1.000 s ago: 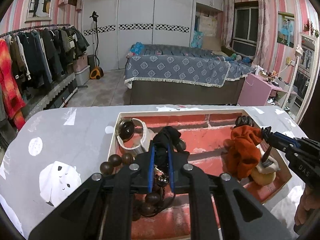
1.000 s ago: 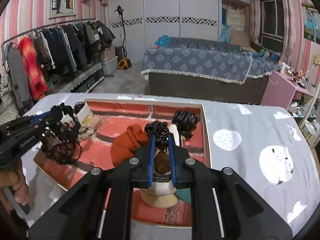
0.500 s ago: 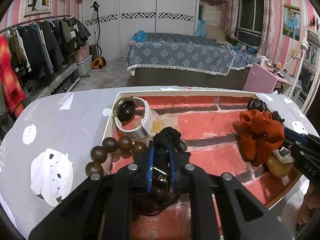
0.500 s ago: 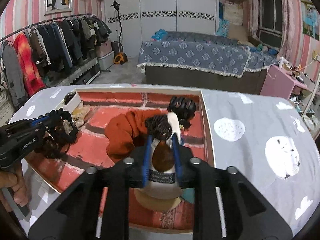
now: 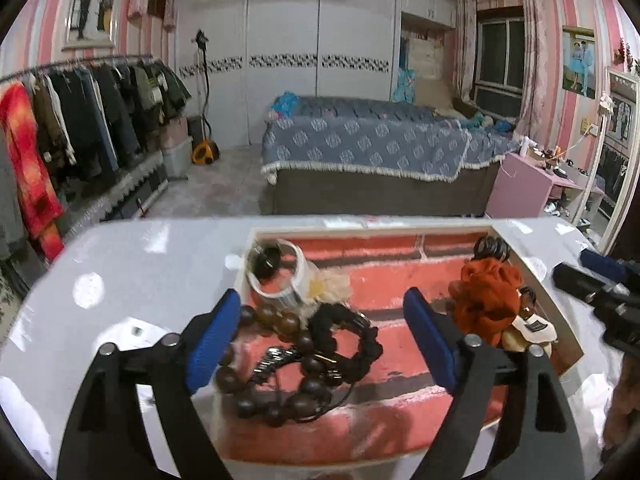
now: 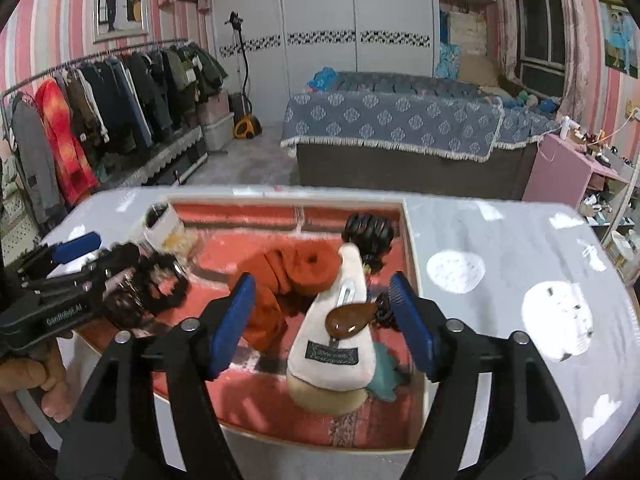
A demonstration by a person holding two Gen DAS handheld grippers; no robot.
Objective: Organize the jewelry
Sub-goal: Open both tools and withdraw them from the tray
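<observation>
Two claws, both mine, hang wide open and empty over the tray [image 5: 532,268]: left gripper [image 5: 320,336] above the bead bracelet [image 5: 280,380] at its near left, right gripper [image 6: 322,320] above the cream clip [image 6: 340,344] near right. Everything visible appears gathered; I judge little remains.

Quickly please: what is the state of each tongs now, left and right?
Left tongs: open, holding nothing; the bead bracelet lies in the tray.
Right tongs: open, holding nothing, above the cream hair clip.

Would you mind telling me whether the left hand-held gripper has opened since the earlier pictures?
Yes: the left hand-held gripper opened, dropping the bead bracelet into the tray.
</observation>
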